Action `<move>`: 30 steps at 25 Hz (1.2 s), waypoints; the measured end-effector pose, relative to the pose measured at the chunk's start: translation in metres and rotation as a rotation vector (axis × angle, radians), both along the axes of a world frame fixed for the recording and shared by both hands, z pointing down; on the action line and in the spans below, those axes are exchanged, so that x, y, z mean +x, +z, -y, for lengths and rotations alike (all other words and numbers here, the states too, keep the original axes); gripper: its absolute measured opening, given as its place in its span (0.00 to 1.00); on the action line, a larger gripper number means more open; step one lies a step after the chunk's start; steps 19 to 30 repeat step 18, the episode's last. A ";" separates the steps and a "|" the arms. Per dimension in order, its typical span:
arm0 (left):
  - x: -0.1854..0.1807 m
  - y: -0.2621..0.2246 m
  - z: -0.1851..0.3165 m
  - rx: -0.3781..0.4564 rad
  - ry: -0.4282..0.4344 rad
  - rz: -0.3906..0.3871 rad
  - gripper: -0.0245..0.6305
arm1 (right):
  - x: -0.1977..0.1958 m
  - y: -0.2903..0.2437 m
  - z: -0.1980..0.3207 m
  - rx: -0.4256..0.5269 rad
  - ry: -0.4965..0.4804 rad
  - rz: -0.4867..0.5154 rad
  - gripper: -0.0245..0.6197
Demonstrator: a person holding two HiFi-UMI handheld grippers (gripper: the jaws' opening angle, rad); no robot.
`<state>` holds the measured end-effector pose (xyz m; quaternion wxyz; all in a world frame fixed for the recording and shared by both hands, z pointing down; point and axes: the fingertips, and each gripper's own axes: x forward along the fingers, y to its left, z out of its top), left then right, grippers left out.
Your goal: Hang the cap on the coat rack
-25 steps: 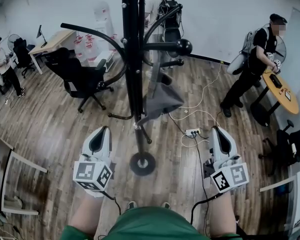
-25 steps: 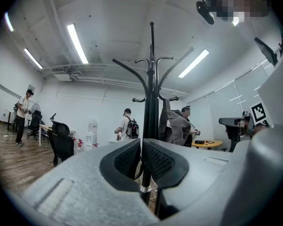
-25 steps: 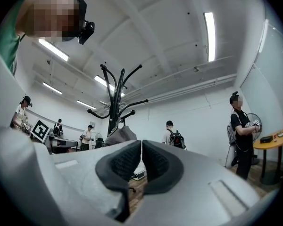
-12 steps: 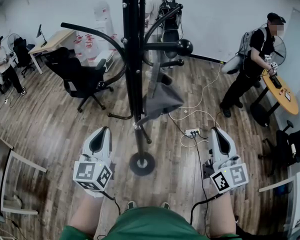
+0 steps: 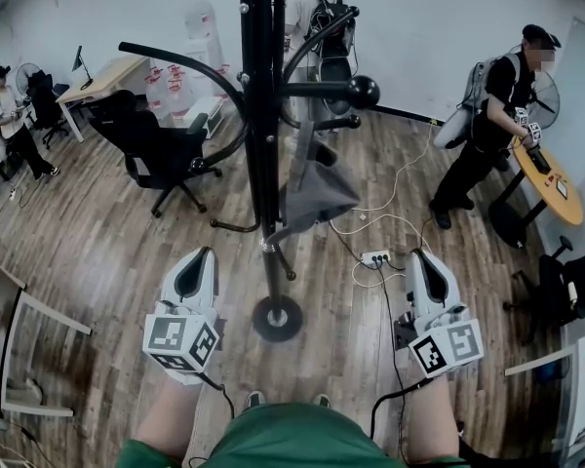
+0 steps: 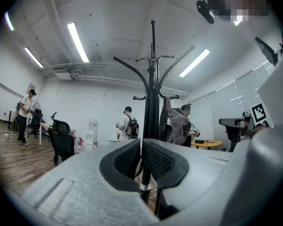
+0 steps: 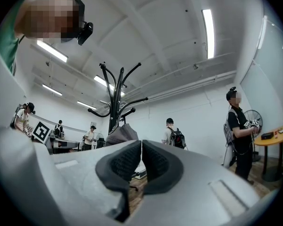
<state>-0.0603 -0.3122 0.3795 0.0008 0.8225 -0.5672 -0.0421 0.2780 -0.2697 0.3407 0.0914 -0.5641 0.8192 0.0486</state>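
Note:
A black coat rack (image 5: 258,115) stands straight ahead on its round base (image 5: 278,318). The grey cap (image 5: 317,195) hangs from one of its lower hooks, right of the pole. My left gripper (image 5: 193,257) is held low, left of the base, shut with nothing in it. My right gripper (image 5: 425,257) is low on the right, also shut and holding nothing. In the left gripper view, the left gripper (image 6: 141,143) faces the pole (image 6: 152,93). From the right gripper (image 7: 141,145), the cap (image 7: 122,134) shows just above the pads, below the rack (image 7: 114,98).
A black office chair (image 5: 161,149) stands left of the rack. A power strip (image 5: 375,257) with loose cables lies on the wood floor to the right. One person with a backpack (image 5: 317,18) stands behind the rack, another (image 5: 492,135) at a round table (image 5: 551,178).
Both grippers, the cap and the rack stay as they were. Only the people in the background shift slightly.

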 end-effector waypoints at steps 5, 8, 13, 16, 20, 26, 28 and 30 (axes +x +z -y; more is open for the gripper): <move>0.001 0.001 0.000 -0.003 0.001 0.001 0.07 | 0.001 0.000 0.001 -0.001 -0.002 0.002 0.05; 0.002 0.002 0.000 -0.006 0.001 0.002 0.07 | 0.001 0.000 0.002 -0.002 -0.004 0.004 0.05; 0.003 0.004 0.004 -0.008 0.000 0.002 0.07 | 0.002 0.002 0.006 -0.004 -0.006 0.003 0.05; 0.003 0.005 0.005 -0.009 0.000 0.002 0.07 | 0.002 0.002 0.007 -0.005 -0.007 0.004 0.05; 0.003 0.005 0.005 -0.011 -0.002 0.002 0.07 | 0.002 0.002 0.008 -0.005 -0.008 0.004 0.05; 0.003 0.005 0.005 -0.011 -0.002 0.002 0.07 | 0.002 0.002 0.008 -0.005 -0.008 0.004 0.05; 0.003 0.005 0.005 -0.011 -0.002 0.002 0.07 | 0.002 0.002 0.008 -0.005 -0.008 0.004 0.05; 0.003 0.005 0.005 -0.011 -0.002 0.002 0.07 | 0.002 0.002 0.008 -0.005 -0.008 0.004 0.05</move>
